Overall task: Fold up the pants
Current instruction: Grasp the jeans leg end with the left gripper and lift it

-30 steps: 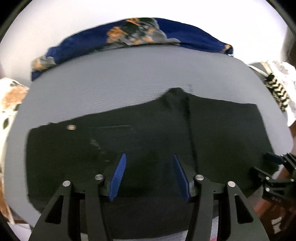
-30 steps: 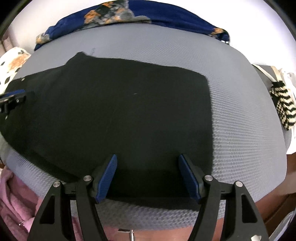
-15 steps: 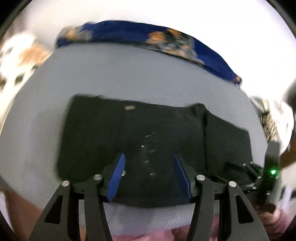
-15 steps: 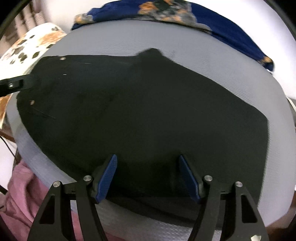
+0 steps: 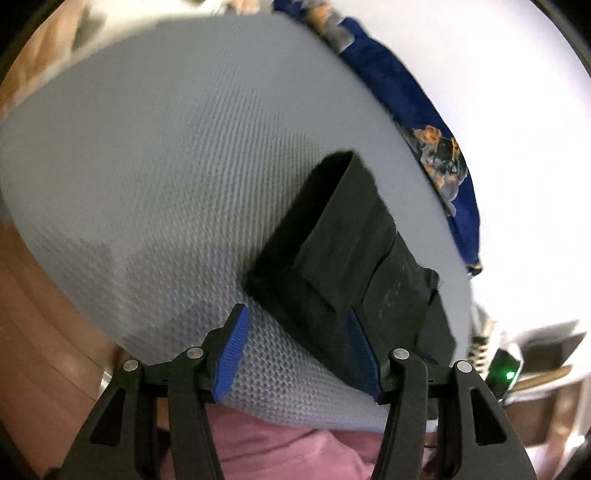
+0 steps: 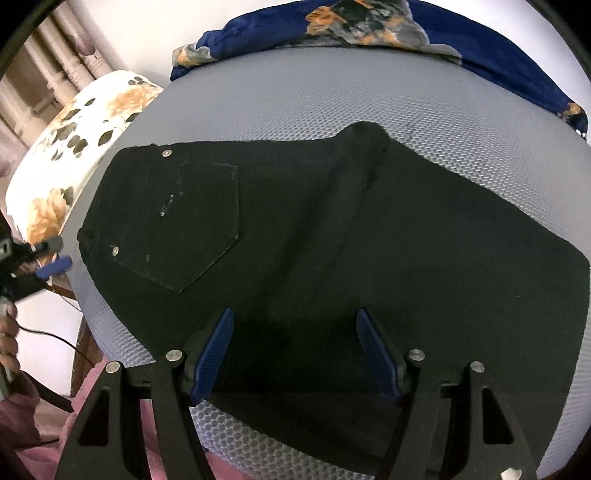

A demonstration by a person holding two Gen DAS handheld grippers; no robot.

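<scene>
Black pants (image 6: 332, 258) lie flat on the grey mesh mattress (image 6: 295, 110), folded lengthwise, with the back pocket (image 6: 192, 229) and waistband at the left. My right gripper (image 6: 299, 332) hovers open over the near edge of the pants, nothing between its pads. In the left wrist view the pants (image 5: 347, 251) run away to the right, waistband end nearest. My left gripper (image 5: 299, 350) is open at that end, its right pad (image 5: 364, 350) over the black cloth, the left pad over bare mesh. The left gripper (image 6: 55, 264) also shows at the right wrist view's left edge, just off the waistband.
A blue patterned blanket (image 6: 406, 33) lies along the mattress's far side. A floral pillow (image 6: 74, 147) sits beyond the left end. Pink cloth (image 5: 295, 446) hangs below the near edge. Bare mesh (image 5: 166, 166) stretches left of the pants. A striped cloth (image 5: 480, 343) lies at the right.
My left gripper swung from over the middle of the pants to the waistband end and rolled. The right gripper shifted left, so pocket and waistband came into its view. The pants lie unmoved.
</scene>
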